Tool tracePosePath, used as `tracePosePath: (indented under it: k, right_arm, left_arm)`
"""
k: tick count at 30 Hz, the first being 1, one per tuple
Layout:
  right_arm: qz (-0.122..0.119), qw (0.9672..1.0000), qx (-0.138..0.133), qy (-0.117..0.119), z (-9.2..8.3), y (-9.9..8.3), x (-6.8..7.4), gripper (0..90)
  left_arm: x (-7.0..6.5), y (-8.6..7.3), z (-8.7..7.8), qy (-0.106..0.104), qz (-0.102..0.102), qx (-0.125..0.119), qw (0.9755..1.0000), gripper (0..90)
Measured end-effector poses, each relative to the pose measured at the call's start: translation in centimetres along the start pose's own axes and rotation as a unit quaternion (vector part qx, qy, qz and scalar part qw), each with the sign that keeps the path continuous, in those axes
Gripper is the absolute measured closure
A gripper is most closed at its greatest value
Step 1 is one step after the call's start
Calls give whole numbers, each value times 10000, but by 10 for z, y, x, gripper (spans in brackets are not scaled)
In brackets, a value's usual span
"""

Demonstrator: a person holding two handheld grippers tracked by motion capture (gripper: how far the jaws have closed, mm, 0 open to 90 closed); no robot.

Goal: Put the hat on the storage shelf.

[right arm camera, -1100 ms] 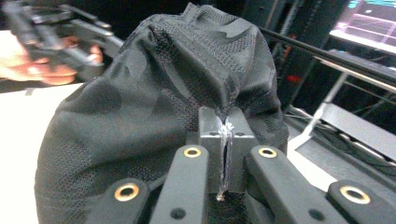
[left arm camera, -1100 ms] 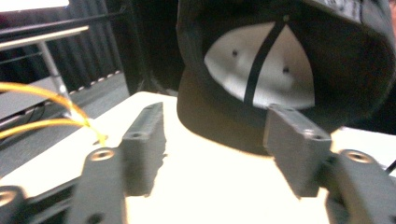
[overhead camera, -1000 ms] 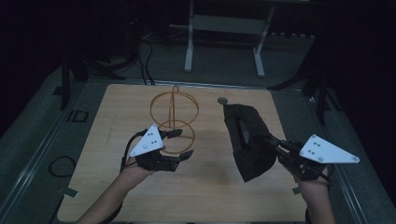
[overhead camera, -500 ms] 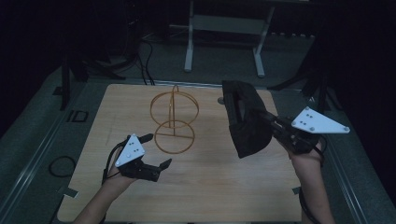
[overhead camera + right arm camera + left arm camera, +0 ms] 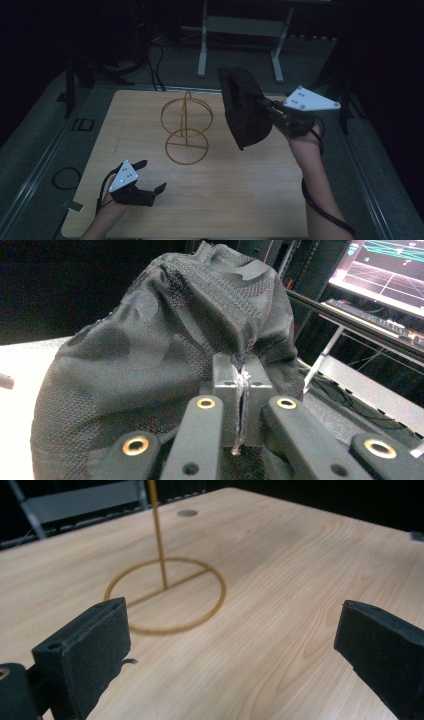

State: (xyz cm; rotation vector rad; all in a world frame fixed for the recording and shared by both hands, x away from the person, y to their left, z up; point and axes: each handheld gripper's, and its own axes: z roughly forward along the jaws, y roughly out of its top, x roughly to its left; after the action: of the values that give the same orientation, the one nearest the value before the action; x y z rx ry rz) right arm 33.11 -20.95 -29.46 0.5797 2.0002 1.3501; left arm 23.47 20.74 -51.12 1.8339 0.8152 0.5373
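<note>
Above wooden counter [image 5: 240, 200], right tongs [image 5: 265, 106] clamp black mesh cap [image 5: 245, 112] aloft (beside gold wire stand [image 5: 186, 125], not touching). Left tongs [image 5: 150, 176], spread wide, empty, hover near counter's front-left edge.

No legible text, labels, brands or nos. anywhere. Monitor [image 5: 387, 270] in right gripper view, top right: coloured lines on dark bg, no readable chars.
</note>
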Motion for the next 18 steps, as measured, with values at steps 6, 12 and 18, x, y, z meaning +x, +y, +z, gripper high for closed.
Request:
tracePosePath:
  k: [6,12,18]
  right_arm:
    - [19,9998,64,173,28,13,8,884]
    - [-5,9988,170,450,54,21,22,883]
    - [-125,9969,412,664,77,21,41,883]
  left_arm:
    - [3,-23,-9,134,-287,-63,9995,22]
    - [4,-35,-13,277,-301,-19,9992,22]
    - [8,-40,-14,336,-393,-37,9987,22]
